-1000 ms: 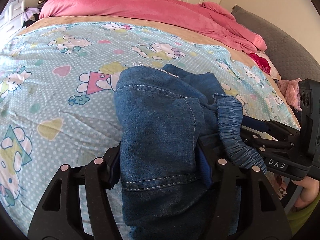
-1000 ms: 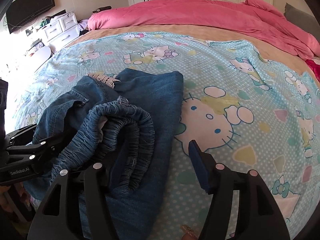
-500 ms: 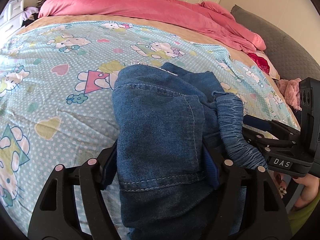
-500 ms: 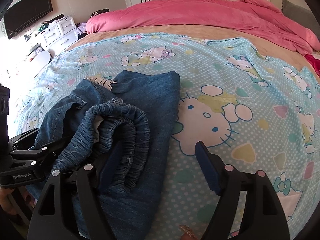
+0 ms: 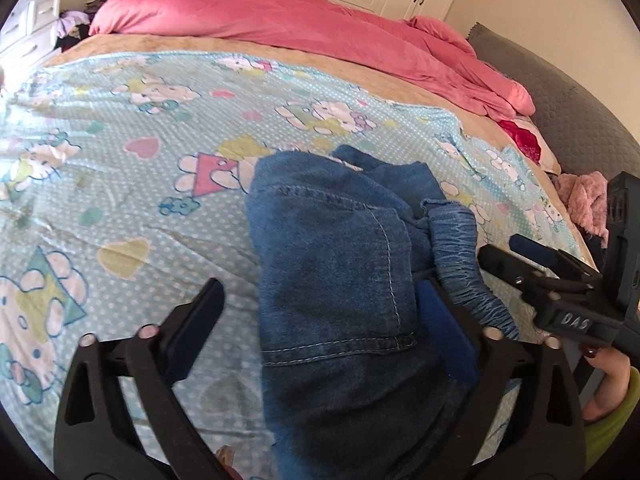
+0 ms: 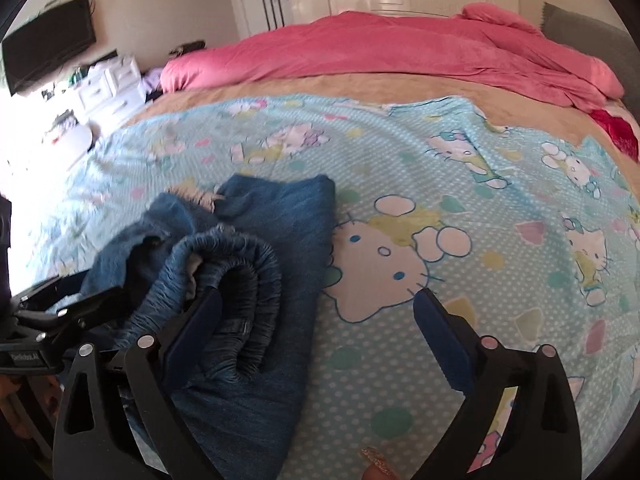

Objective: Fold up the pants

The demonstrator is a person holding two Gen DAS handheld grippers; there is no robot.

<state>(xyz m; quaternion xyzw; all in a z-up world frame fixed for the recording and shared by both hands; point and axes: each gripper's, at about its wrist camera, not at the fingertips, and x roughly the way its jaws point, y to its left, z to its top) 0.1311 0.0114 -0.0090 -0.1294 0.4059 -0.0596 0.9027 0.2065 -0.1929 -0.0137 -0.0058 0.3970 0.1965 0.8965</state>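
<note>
Blue denim pants [image 5: 328,264] lie folded in a thick bundle on the cartoon-cat bedsheet [image 5: 120,184], with the gathered elastic waistband [image 5: 456,248] along the bundle's right side. My left gripper [image 5: 324,300] straddles the near end of the bundle, its jaws opening. Its left pad stands clear of the cloth and its right pad lies beside it. In the right wrist view the pants [image 6: 280,220] lie at the left, the waistband [image 6: 240,276] curled on top. My right gripper [image 6: 320,304] is also opening, its left pad against the waistband, its right pad over bare sheet.
A pink duvet [image 5: 280,20] is heaped along the far side of the bed, against a grey headboard [image 5: 580,112]. A pink fluffy item [image 5: 584,200] lies off the right edge. White drawers [image 6: 108,88] and a dark screen [image 6: 48,52] stand at the left. A hand with a green sleeve [image 5: 608,396] holds the right gripper.
Both grippers' jaws have spread wide and let go of the denim. The bundle stays where it was on the sheet. Neither hand has shifted noticeably.
</note>
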